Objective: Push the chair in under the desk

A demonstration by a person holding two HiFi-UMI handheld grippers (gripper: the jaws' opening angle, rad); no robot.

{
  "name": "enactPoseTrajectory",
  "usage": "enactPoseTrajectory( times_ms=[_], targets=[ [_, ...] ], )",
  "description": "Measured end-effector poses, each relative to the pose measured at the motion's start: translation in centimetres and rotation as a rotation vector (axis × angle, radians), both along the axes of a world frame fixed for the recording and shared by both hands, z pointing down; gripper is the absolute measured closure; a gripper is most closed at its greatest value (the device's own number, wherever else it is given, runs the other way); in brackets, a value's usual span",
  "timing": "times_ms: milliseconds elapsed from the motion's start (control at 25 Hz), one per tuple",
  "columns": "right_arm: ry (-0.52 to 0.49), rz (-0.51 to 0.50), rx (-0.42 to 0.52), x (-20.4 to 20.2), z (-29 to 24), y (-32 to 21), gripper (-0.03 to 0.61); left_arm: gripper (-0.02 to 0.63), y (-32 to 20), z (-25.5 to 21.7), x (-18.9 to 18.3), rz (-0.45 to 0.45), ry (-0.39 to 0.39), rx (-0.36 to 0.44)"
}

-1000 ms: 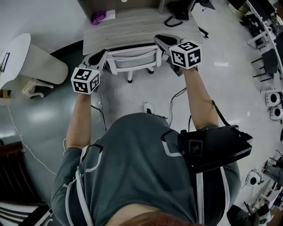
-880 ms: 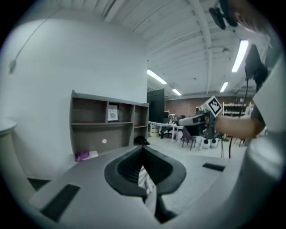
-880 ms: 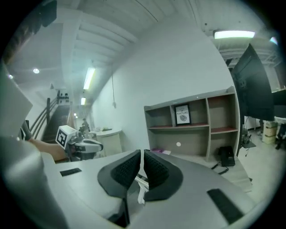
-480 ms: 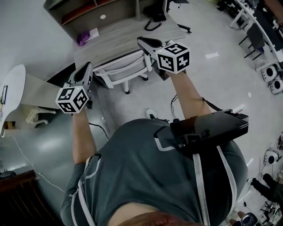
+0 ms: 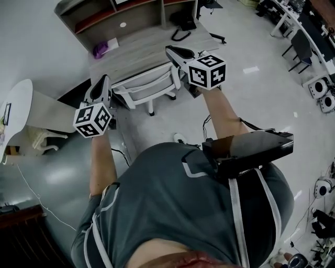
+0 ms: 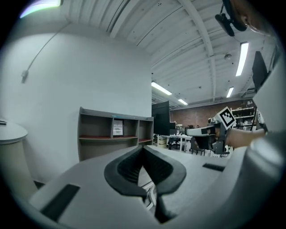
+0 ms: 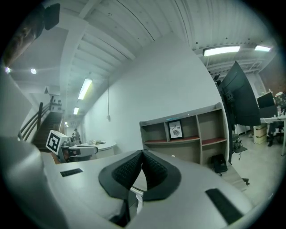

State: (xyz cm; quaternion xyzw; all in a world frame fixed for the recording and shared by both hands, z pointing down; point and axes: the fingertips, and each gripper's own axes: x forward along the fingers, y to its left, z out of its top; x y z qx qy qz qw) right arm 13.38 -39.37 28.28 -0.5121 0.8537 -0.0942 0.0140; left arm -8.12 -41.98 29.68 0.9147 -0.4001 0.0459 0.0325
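Observation:
The white chair [image 5: 149, 84] stands with its seat tucked under the wood-grain desk [image 5: 152, 44], and only its backrest and base show. My left gripper [image 5: 101, 82] hovers just off the backrest's left end. Its jaws meet at the tips with nothing between them, as the left gripper view [image 6: 143, 148] shows. My right gripper [image 5: 174, 51] hangs over the desk's front edge at the backrest's right end. It is also shut and empty, as the right gripper view [image 7: 142, 153] shows. I cannot tell whether either gripper touches the chair.
An open shelf unit [image 5: 125, 15] sits at the back of the desk. On the desk lie a purple object [image 5: 100, 50] and a black item [image 5: 183, 23]. A round white table [image 5: 21, 104] stands to the left. Cables [image 5: 209, 118] run along the floor near my feet. More desks and chairs [image 5: 303, 44] stand far right.
Both pairs of jaws have closed fully. The left gripper has drawn back from the backrest's left corner toward me. The chair stays under the desk, and my head has tilted.

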Motion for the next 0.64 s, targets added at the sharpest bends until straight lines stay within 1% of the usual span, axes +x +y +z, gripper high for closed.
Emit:
enactPoseTrajectory(
  times_ms=[80, 160, 280, 640],
  targets=[
    [0.002, 0.01, -0.003, 0.2, 0.2, 0.0, 0.551, 0.604, -0.1, 0.1, -0.2, -0.022, -0.019, 0.004],
    [0.002, 0.017, -0.005, 0.4, 0.3, -0.2, 0.551, 0.604, -0.2, 0.1, -0.4, -0.036, -0.019, 0.005],
    [0.002, 0.028, -0.006, 0.7, 0.5, -0.7, 0.551, 0.604, -0.6, 0.3, -0.5, -0.041, -0.009, -0.007],
    [0.011, 0.035, -0.018, 1.1, 1.0, -1.6, 0.551, 0.604, -1.5, 0.9, -0.2, -0.05, -0.02, -0.029]
  ],
)
